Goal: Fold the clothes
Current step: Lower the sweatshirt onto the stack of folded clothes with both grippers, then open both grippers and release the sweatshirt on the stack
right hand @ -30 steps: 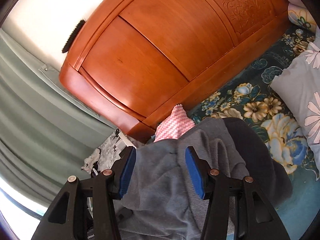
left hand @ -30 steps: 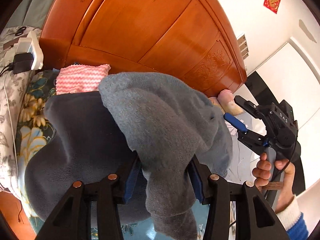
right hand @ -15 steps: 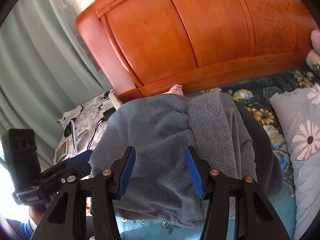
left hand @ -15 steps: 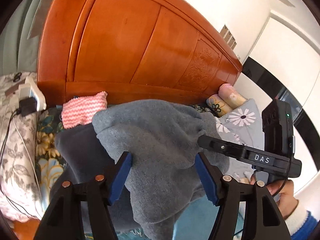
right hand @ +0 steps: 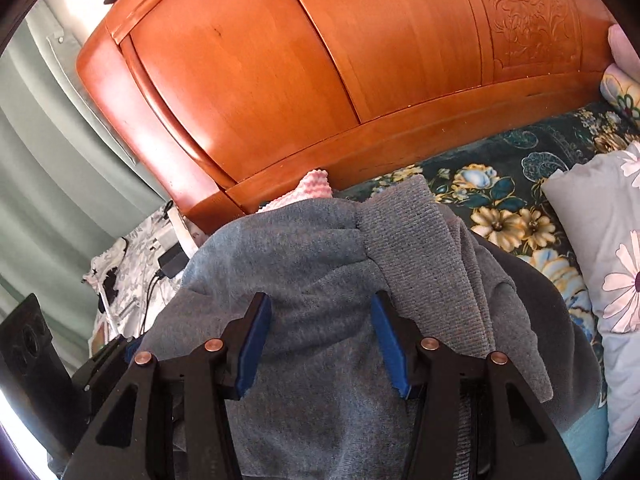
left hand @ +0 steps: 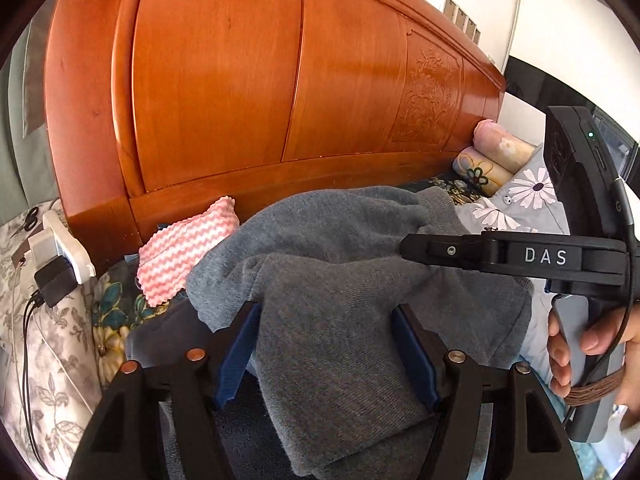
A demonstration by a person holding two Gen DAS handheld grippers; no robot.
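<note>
I've got the grey sweater point(left hand: 340, 280) bunched on the bed's floral cover point(right hand: 508, 184), its ribbed hem point(right hand: 420, 232) near the headboard point(left hand: 248, 80). Left gripper point(left hand: 324, 348) and right gripper point(right hand: 320, 340) both spread wide over it. Pillow point(right hand: 600, 220) crowds the right edge.

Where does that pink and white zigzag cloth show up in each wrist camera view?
Left wrist view: the pink and white zigzag cloth lies left of centre, against the base of the wooden headboard, just left of the grey sweater.
Right wrist view: only its top peeks out near centre, behind the sweater's far edge, below the headboard.
Shared landmark: the headboard's carved floral panel, toward the right in both.
</note>
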